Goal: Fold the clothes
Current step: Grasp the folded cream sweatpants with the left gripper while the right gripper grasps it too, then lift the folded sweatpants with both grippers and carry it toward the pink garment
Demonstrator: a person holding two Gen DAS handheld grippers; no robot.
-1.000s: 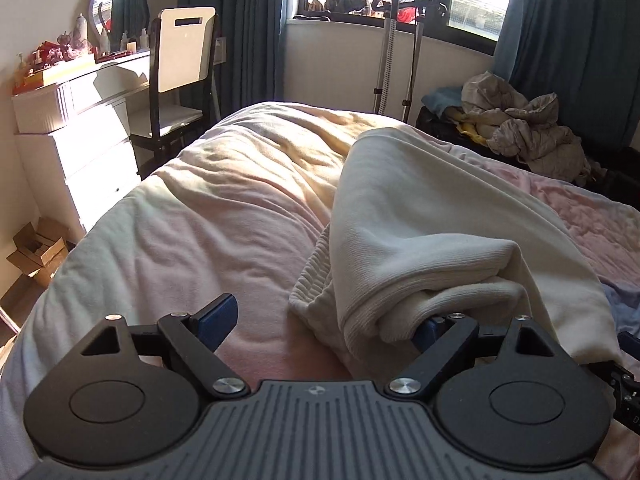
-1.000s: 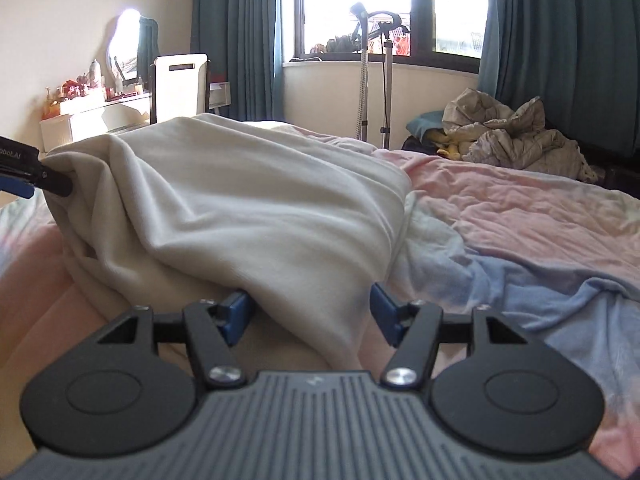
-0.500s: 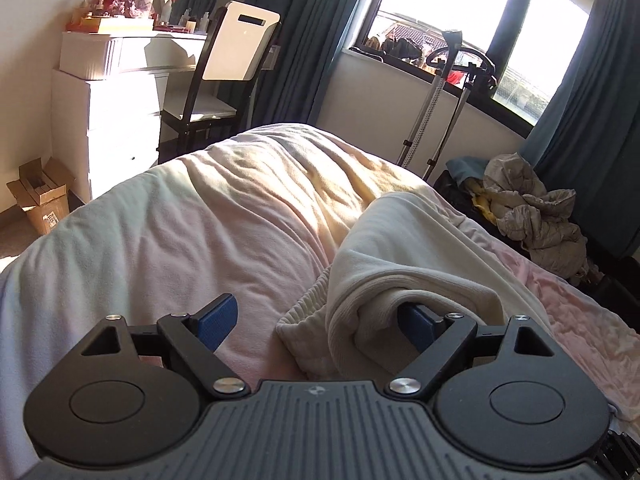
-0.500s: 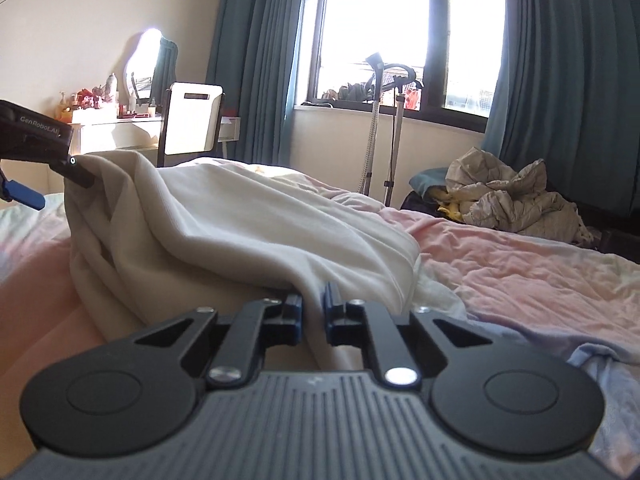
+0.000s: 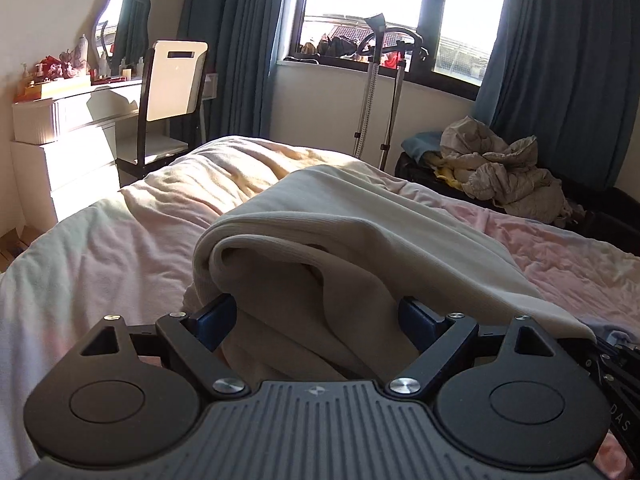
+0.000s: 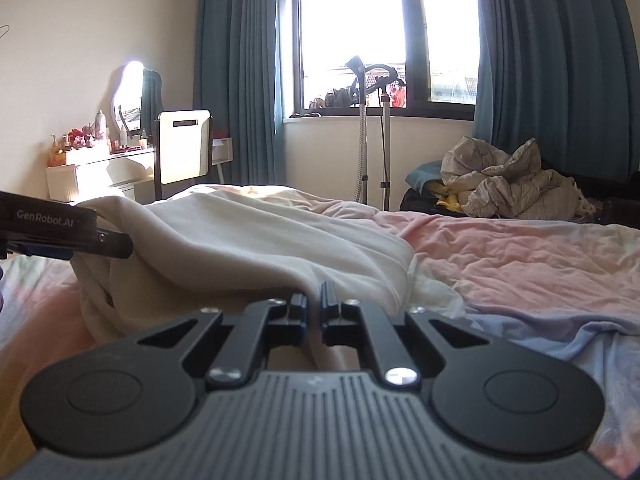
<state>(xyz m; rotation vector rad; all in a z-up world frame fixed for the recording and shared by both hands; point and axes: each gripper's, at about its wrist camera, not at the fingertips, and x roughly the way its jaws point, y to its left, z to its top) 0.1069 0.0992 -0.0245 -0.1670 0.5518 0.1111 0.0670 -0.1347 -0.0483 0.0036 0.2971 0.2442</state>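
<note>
Your left tool (image 5: 316,316) sits at the near edge of the bed (image 5: 120,248), with the bunched garment (image 5: 320,240) between its spread fingers. Your right tool (image 6: 314,312) is to its right, pinching the same garment's near edge. Behind the bed on the left stand a chair (image 5: 174,92) and a dressing table (image 5: 68,120) with a mirror (image 5: 120,28) on it. A stand (image 5: 376,80) rises before the window (image 5: 400,12); a heap of clothes (image 5: 504,168) lies at far right.

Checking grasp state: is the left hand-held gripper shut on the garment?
No, the left hand-held gripper stands wide open around the cream garment's folded edge.
</note>
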